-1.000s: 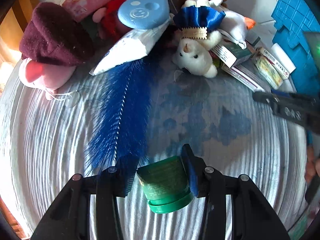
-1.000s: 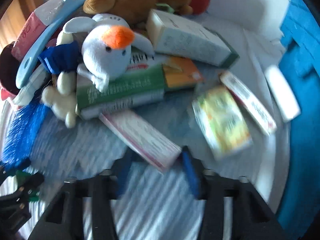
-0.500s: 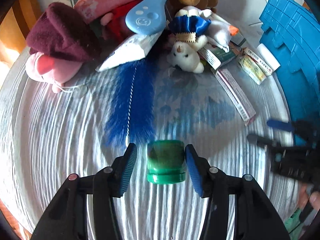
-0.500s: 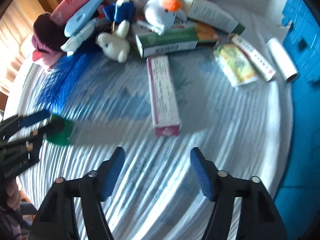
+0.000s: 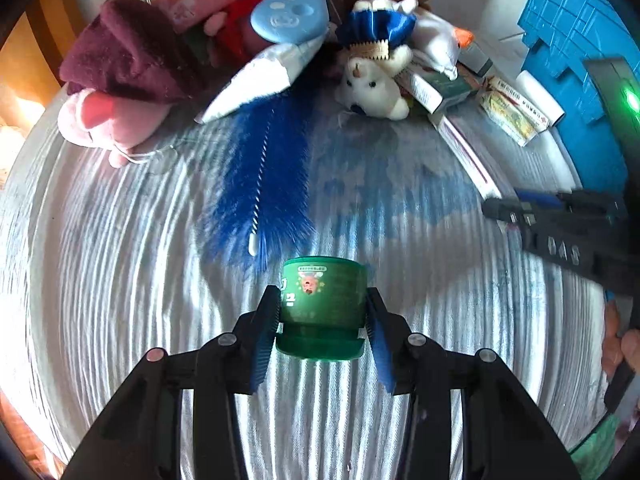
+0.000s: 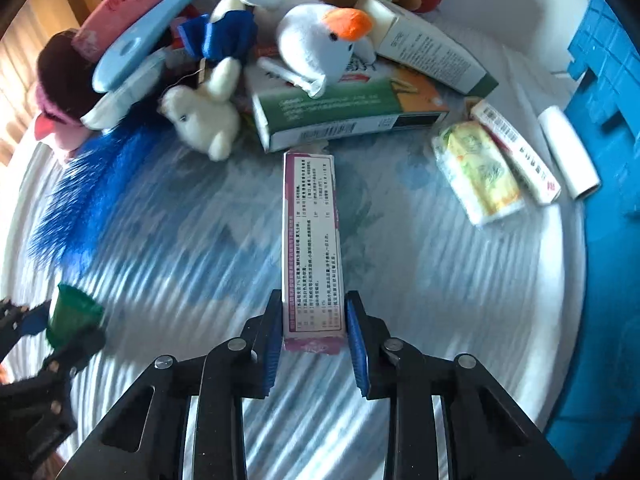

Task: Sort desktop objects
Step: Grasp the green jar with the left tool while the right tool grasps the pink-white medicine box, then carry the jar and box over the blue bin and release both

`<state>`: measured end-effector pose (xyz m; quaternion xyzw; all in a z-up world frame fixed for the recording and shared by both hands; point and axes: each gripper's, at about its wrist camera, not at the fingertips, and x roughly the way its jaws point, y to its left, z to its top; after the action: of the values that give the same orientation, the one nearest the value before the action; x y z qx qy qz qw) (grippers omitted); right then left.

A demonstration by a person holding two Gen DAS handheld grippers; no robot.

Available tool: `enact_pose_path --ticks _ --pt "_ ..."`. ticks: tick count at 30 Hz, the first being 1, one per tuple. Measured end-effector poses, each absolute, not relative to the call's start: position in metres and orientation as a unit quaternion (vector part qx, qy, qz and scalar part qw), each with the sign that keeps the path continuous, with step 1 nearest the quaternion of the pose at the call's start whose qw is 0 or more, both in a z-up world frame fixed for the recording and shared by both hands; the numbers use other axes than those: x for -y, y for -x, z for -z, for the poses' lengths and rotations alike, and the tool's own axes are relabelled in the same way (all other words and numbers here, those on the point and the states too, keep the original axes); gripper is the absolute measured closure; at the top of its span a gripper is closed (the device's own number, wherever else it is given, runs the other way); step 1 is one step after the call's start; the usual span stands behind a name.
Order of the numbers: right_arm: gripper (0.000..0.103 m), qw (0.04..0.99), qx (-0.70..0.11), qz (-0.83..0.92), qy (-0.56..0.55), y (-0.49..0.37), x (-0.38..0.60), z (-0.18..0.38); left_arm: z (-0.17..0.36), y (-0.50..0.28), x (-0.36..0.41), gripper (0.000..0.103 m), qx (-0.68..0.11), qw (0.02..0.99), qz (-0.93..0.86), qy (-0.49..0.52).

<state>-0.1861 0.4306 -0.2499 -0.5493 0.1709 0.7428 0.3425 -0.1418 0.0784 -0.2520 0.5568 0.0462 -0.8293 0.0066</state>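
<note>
On my right gripper (image 6: 313, 334) the jaws are clenched on the near end of the pink-and-white medicine box (image 6: 312, 240). Its long axis runs straight out toward 12 o'clock, in line with the fingers, and its far end almost meets the big green carton (image 6: 340, 116) under the white duck plush (image 6: 316, 44). I judge that alignment is what the next lift depends on: pulling back toward 6 should free the box without dragging the pile.

On my left gripper (image 5: 322, 322) the jaws grasp the small green bottle (image 5: 322, 304), cap toward me at 6, body pointing to 12. The blue bottle brush (image 5: 264, 184) lies just beyond, between 11 and 12.

Farther out, the blue crate (image 6: 600, 92) stands at 2 to 3 o'clock in the right view, so I reckon the right hand is nearer it. Everything rests on a striped cloth over the worktop (image 6: 460, 280).
</note>
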Motion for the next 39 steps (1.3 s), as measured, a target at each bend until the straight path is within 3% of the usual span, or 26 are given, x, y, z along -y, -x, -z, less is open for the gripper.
enact_pose_path --ticks 8,25,39 --pt "0.074 0.33 -0.168 -0.778 0.507 0.163 -0.394 0.199 0.2 0.13 -0.084 0.062 -0.025 0.012 0.867 -0.498" --pt "0.074 0.414 -0.023 -0.872 0.259 0.061 -0.316 -0.035 0.003 0.117 -0.185 0.061 0.018 -0.051 0.959 -0.278" --pt "0.074 0.604 0.005 -0.762 0.233 -0.077 -0.383 -0.073 -0.064 0.12 -0.348 0.062 0.053 -0.15 0.962 -0.223"
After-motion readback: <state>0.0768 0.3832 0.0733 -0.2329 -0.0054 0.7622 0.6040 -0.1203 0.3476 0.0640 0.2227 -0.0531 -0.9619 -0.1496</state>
